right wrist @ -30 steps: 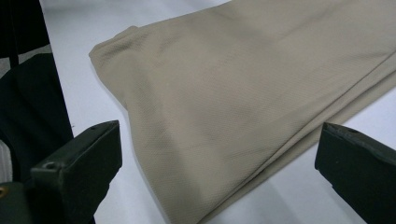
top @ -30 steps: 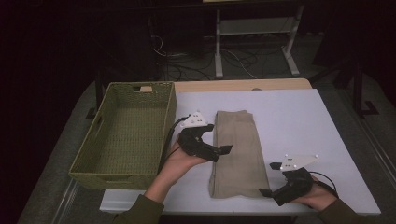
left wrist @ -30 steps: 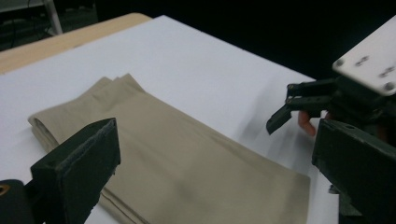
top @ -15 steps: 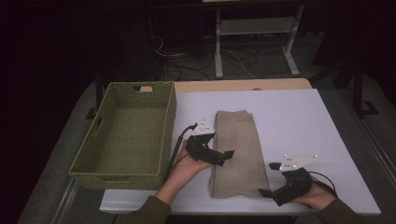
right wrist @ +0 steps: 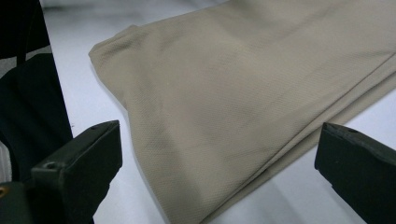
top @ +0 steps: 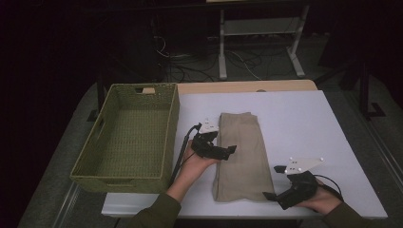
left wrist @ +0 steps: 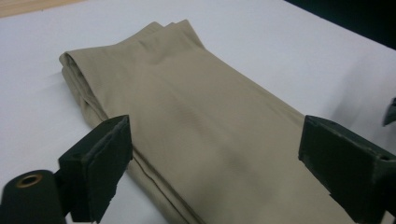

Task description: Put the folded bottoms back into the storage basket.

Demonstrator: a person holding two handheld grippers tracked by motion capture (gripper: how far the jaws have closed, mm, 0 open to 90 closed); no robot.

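Note:
A folded beige cloth [top: 242,152] lies lengthwise in the middle of the white table [top: 304,123]. My left gripper [top: 230,150] is low over the cloth's left edge and points right. In the left gripper view [left wrist: 215,140] its jaws stand wide, one at each side of the cloth [left wrist: 196,112]; they have just been closing a little and do not press on it. My right gripper [top: 270,195] rests at the cloth's near right corner, open. In the right gripper view [right wrist: 219,144] the cloth's corner [right wrist: 224,93] lies between the spread jaws, untouched.
A green woven basket [top: 172,123] stands at the table's left, empty, close to my left forearm. A cable [top: 180,152] trails from the left gripper along the basket wall. Bare white tabletop lies right of and behind the cloth. The room behind is dark, with a metal frame [top: 256,33].
My left gripper has come down and toward the near side, settling over the cloth's left edge. The right gripper and the cloth have stayed where they were.

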